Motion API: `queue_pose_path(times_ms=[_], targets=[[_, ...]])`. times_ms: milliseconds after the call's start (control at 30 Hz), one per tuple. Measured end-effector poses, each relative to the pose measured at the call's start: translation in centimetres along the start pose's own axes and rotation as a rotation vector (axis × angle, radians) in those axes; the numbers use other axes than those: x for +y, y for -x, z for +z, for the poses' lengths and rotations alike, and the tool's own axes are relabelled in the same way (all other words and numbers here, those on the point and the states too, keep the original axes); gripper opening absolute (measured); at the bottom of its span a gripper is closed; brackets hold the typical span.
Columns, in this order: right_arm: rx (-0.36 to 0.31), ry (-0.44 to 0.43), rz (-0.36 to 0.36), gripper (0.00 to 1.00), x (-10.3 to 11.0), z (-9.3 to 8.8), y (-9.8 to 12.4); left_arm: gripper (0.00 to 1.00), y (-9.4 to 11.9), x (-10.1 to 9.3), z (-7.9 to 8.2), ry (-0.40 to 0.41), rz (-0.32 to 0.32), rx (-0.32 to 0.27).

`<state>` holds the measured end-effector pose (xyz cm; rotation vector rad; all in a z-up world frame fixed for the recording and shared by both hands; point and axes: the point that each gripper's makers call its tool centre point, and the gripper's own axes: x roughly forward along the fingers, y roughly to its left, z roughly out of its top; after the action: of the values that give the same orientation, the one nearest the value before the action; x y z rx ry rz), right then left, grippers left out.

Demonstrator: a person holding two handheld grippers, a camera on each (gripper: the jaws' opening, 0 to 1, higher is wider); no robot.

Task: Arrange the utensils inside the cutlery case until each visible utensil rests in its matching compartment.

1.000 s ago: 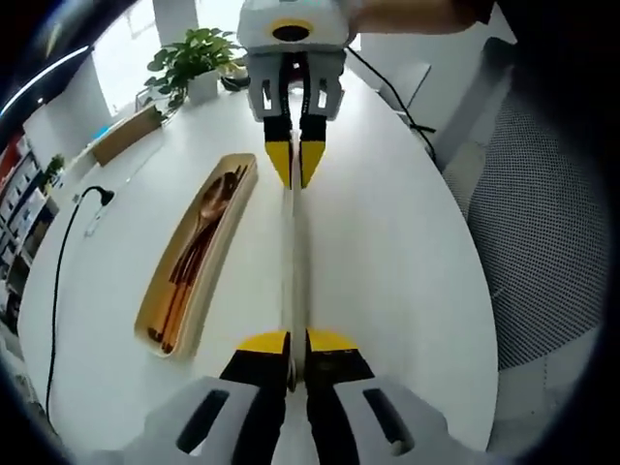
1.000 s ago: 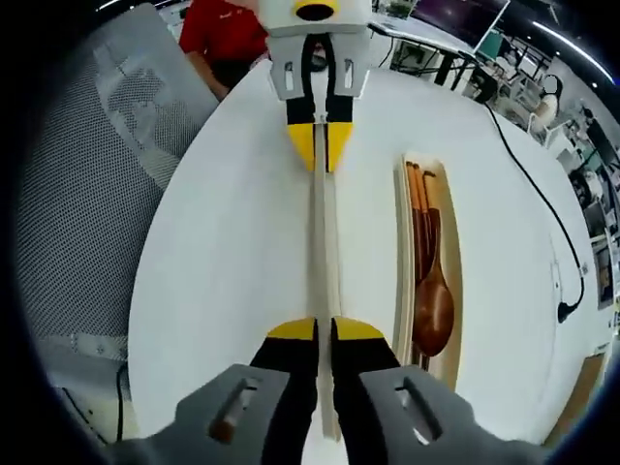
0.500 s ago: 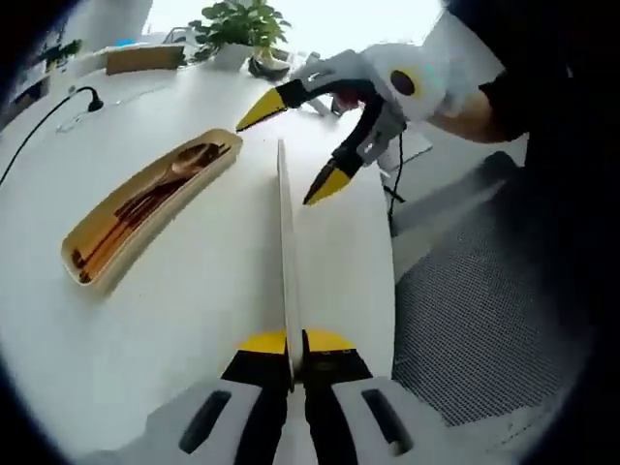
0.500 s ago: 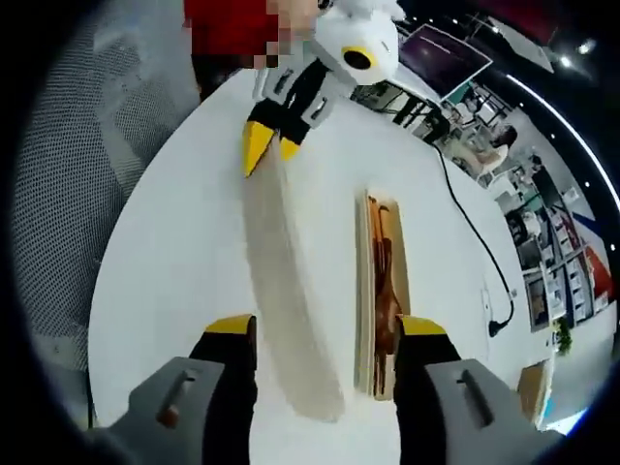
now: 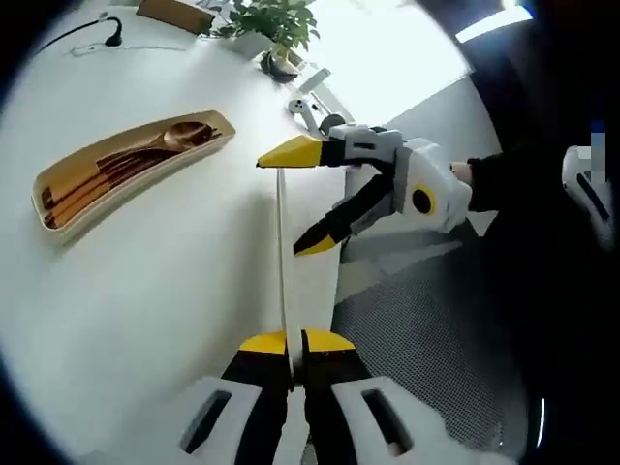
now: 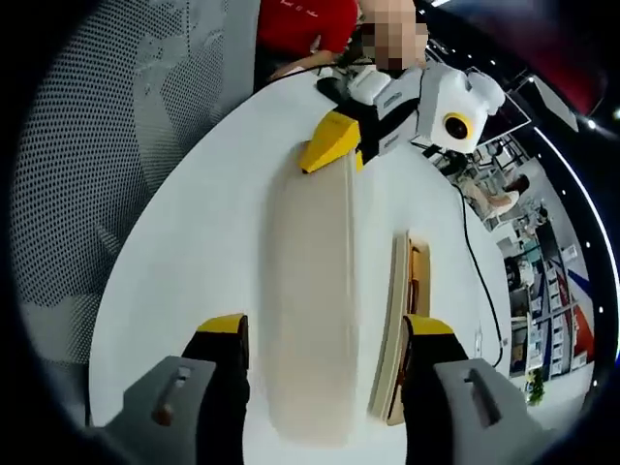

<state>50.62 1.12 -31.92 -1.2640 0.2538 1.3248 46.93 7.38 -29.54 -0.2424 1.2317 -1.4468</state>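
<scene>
A long pale lid (image 5: 284,252) shows edge-on in the left gripper view, and my left gripper (image 5: 295,341) is shut on its near end. The same lid (image 6: 310,291) shows its broad face in the right gripper view, with the left gripper (image 6: 341,150) clamped on its far end. My right gripper (image 6: 325,329) stands open, its jaws wide on either side of the lid without touching it. That right gripper (image 5: 302,199) also gapes around the lid's far tip. The cutlery case (image 5: 126,170) holds wooden utensils (image 5: 145,155) and lies on the white table (image 5: 145,291). The case (image 6: 399,329) lies to the right of the lid.
A mesh chair (image 5: 426,329) stands past the table edge, and the chair (image 6: 116,145) also shows at the left. A potted plant (image 5: 276,24) and a black cable (image 5: 87,34) sit at the far end. A person in a red shirt (image 6: 300,19) stands beyond the table.
The right gripper has opened and let go of the lid's end. The left gripper keeps its hold and has turned the lid. Both cameras have swung.
</scene>
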Motion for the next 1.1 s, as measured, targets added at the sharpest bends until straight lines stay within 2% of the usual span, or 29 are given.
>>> queue_pose_path(times_ms=[100,200,267,367,433,467,500,567,600,667,700,733,767,833,867,967,1033,1067,1100], targets=[[0.003,0.005,0.002,0.60,-0.1,0.0,0.0,0.04,0.2,-0.6,0.6,0.036,-0.039,-0.019],[0.008,0.015,-0.028,0.58,-0.7,-0.2,0.3,0.04,0.1,-1.4,0.8,0.084,-0.087,-0.009],[0.003,0.008,-0.041,0.56,-1.1,-0.3,0.5,0.04,0.0,-1.7,0.8,0.087,-0.103,-0.005],[-0.004,0.003,-0.048,0.59,-1.2,-0.3,0.7,0.04,-0.1,-2.1,0.9,0.118,-0.127,-0.009],[-0.005,0.013,-0.039,0.50,-1.0,-0.4,0.9,0.04,-0.1,-2.0,0.7,0.112,-0.126,-0.001],[-0.006,0.026,-0.046,0.47,-1.1,-0.3,1.1,0.04,0.0,-2.0,0.9,0.116,-0.131,-0.016],[-0.011,0.042,-0.046,0.42,-1.0,-0.2,1.2,0.04,0.1,-2.2,1.2,0.147,-0.149,-0.027],[-0.007,0.028,-0.045,0.41,-1.1,-0.2,1.3,0.04,0.3,-2.0,1.3,0.149,-0.151,-0.034],[-0.016,-0.005,-0.028,0.41,-0.9,-0.2,1.2,0.04,0.2,-2.0,1.3,0.147,-0.148,-0.031],[-0.008,-0.002,-0.029,0.41,-1.1,-0.3,1.2,0.04,0.4,-1.9,1.7,0.150,-0.146,-0.046],[0.006,-0.023,-0.028,0.41,-1.3,-0.7,1.2,0.05,0.5,-0.9,2.7,0.124,-0.107,-0.106],[-0.006,-0.050,-0.034,0.41,-1.7,-0.8,1.3,0.06,0.7,-0.4,3.6,0.014,-0.079,-0.168],[-0.008,-0.034,-0.035,0.41,-1.9,-0.9,1.4,0.12,0.9,-0.8,4.0,-0.023,-0.088,-0.199],[0.004,-0.065,-0.035,0.41,-2.5,-1.4,1.4,0.24,1.3,-1.1,4.2,0.046,-0.109,-0.206],[0.000,-0.066,-0.042,0.40,-2.8,-1.5,1.5,0.28,1.5,-0.6,4.9,0.057,-0.078,-0.243],[0.002,-0.081,-0.057,0.40,-4.3,-1.8,1.5,0.25,2.2,-0.5,5.6,0.023,-0.077,-0.276],[0.000,-0.091,-0.060,0.40,-5.0,-2.0,1.5,0.37,3.0,-0.1,6.9,0.012,-0.065,-0.366],[0.004,-0.087,-0.066,0.40,-5.3,-2.2,1.5,0.48,3.6,0.0,7.8,0.047,-0.074,-0.436],[0.007,-0.082,-0.073,0.40,-5.7,-2.4,1.5,0.52,4.0,0.1,8.3,0.060,-0.080,-0.472]])
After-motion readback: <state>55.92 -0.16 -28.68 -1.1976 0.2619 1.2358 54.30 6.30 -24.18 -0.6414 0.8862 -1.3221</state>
